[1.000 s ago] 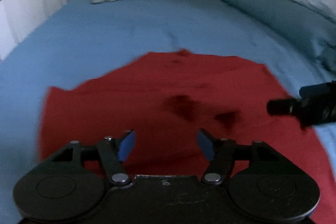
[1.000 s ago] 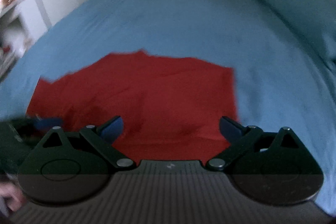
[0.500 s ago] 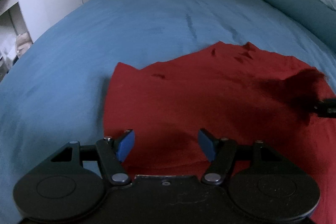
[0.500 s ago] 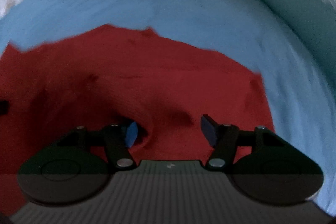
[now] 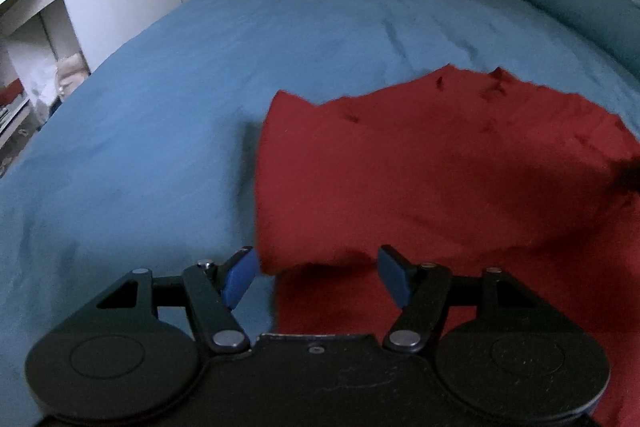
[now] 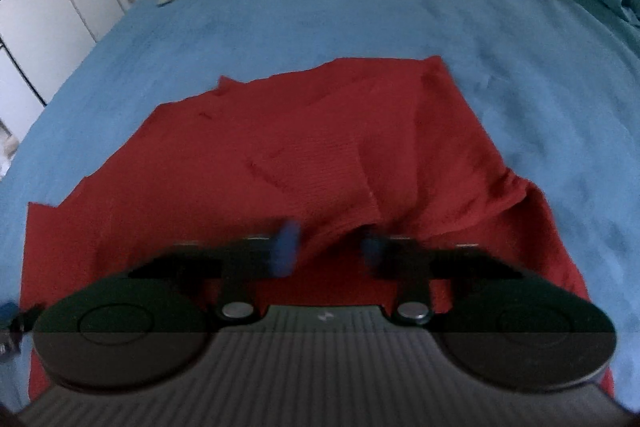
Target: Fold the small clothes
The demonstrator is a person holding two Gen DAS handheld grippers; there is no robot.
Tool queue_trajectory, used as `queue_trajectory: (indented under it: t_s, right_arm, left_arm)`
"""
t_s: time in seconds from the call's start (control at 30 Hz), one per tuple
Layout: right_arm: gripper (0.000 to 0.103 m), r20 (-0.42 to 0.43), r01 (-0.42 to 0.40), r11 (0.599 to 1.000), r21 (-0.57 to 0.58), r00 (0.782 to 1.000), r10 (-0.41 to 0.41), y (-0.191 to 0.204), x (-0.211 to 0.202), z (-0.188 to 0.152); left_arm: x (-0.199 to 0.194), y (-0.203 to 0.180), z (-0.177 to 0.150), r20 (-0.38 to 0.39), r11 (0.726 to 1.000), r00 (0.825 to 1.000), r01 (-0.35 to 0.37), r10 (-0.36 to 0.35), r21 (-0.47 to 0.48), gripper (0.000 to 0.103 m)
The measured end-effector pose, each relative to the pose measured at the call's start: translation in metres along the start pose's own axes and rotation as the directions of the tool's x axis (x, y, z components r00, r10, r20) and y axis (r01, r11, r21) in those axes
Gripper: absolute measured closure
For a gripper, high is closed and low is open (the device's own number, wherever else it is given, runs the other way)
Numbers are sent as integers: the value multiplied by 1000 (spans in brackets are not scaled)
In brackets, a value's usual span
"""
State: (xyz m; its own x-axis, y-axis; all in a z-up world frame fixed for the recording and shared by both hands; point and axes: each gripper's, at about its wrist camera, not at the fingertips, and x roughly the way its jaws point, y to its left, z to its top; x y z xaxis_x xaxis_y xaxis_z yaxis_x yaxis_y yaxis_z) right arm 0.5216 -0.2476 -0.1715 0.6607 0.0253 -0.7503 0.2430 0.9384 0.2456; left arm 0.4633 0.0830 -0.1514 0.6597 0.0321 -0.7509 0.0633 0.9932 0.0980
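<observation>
**Two tongs at the near hem, one grip made and one to go**

Two corners need holding before we can fold, and we judge that we are mid-grasp. On the left, our left tongs (image 5: 316, 273) stand wide, their blue pads (image 5: 240, 275) apart. The near left corner of the red knit garment (image 5: 420, 167) rides up off the blue bed (image 5: 200, 87) and hangs in the gap between them, but neither pad presses on it.

The garment lies spread across the middle of the bed, its far edge uneven and pointing toward the pillows, and its right side is rumpled.

On the right, our right tongs (image 6: 328, 247) have just been closing. They are narrow now, with a raised ridge of the red cloth pinched between them at the near edge. That view is blurred, so we cannot say how deep the bite is.

Next, as we read it, the left tongs should close on the corner already between their pads. After that we would lift both sides together and carry the near edge over toward the far one. Lifting unevenly could drag the cloth askew.
</observation>
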Motion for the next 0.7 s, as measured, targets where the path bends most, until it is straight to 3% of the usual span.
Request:
queue_trajectory:
  t_s: [0.07,0.2,0.33,0.47,0.6,0.67,0.7]
  right_arm:
    - [83,1,3,999,-46,1000,-3,6,-3,11]
    - [83,100,-5,987,-158,995,21,16,-31,47]
    - [83,188,105,974,-201,980,-67,0,-48,65]
    - [83,112,143,974,-177,986,-124,-28,-22,53]
    - [83,49,128,975,-181,991,-122,-37,-1,31]
    - [81,39,130,978,-160,991,-126,-40,1,25]
    - [75,39,142,979,-147,990,-137,-43,-1,24]
  left_arm:
    - [4,2,-3,-13,1000,1000,-13,13,9,31]
    - [13,2,-3,-16,1000,1000,-5,6,31,31]
    - [22,2,2,-11,1000,1000,-5,5,18,33]
    - [29,7,1,-33,1000,999,5,-6,-27,35]
    - [27,18,0,-52,998,998,-22,18,-65,35]
    - [25,23,-2,-70,995,997,-36,30,-97,35]
    - [23,25,-2,-78,993,996,-38,30,-110,35]
